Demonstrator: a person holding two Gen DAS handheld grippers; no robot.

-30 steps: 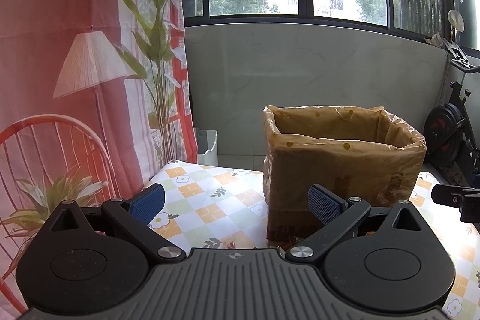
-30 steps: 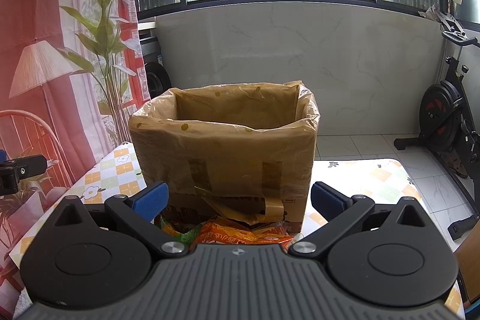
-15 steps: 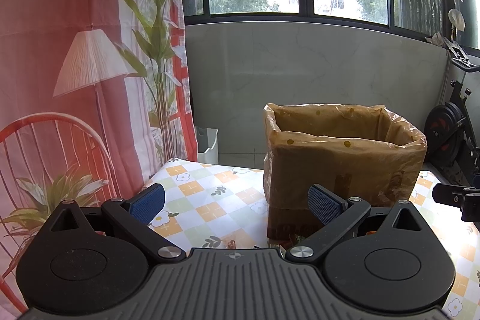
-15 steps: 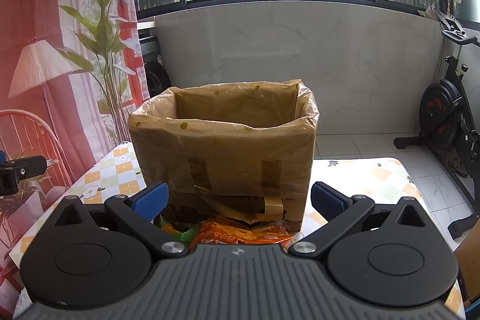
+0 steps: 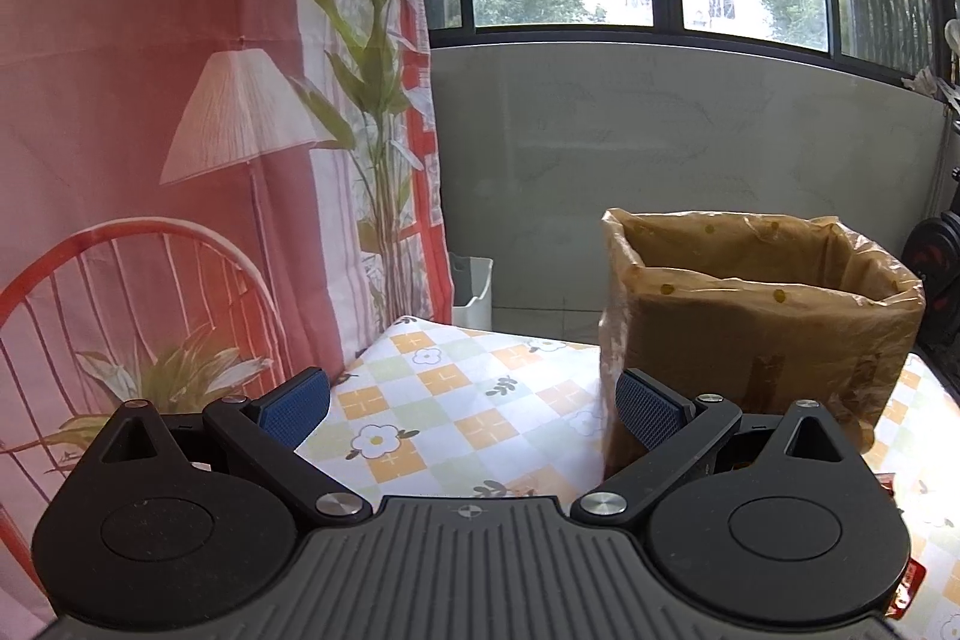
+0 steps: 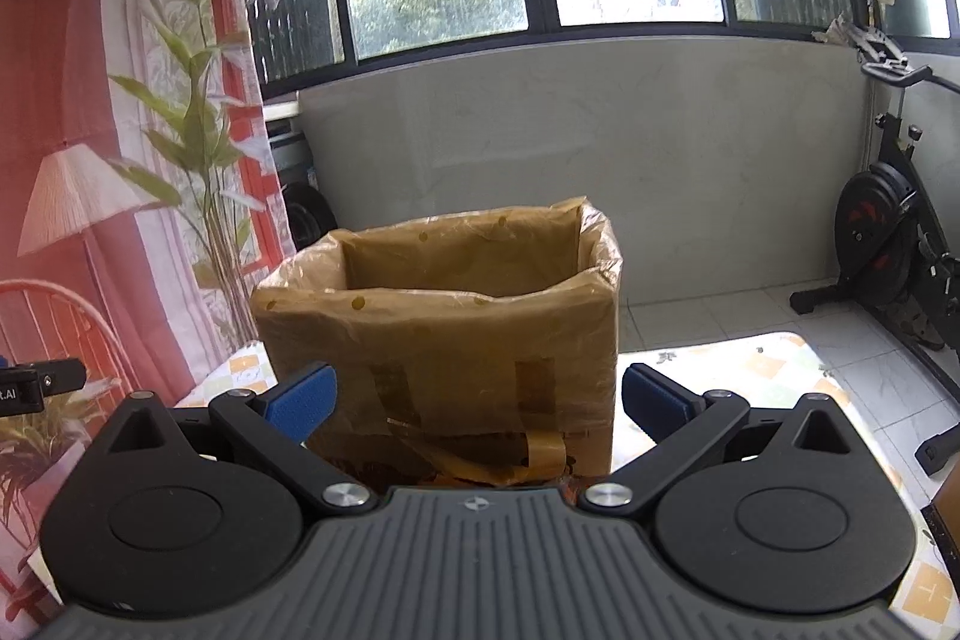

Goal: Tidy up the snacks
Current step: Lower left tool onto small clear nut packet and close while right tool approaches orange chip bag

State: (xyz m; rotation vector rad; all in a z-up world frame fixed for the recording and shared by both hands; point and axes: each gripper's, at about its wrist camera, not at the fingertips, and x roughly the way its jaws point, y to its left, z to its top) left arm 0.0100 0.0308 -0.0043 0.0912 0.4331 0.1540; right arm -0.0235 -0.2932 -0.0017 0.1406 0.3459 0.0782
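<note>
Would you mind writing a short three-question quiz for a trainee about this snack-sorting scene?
1. True or false: the left gripper is open and holds nothing.
2. What lines the cardboard box?
A. a clear plastic bag
B. a red cloth
C. newspaper
3. Fill in: in the right wrist view, the box stands straight ahead of the right gripper on the table, which is covered by a checked cloth printed with ____.

Key: 1 true; 2 A; 3 flowers.
</note>
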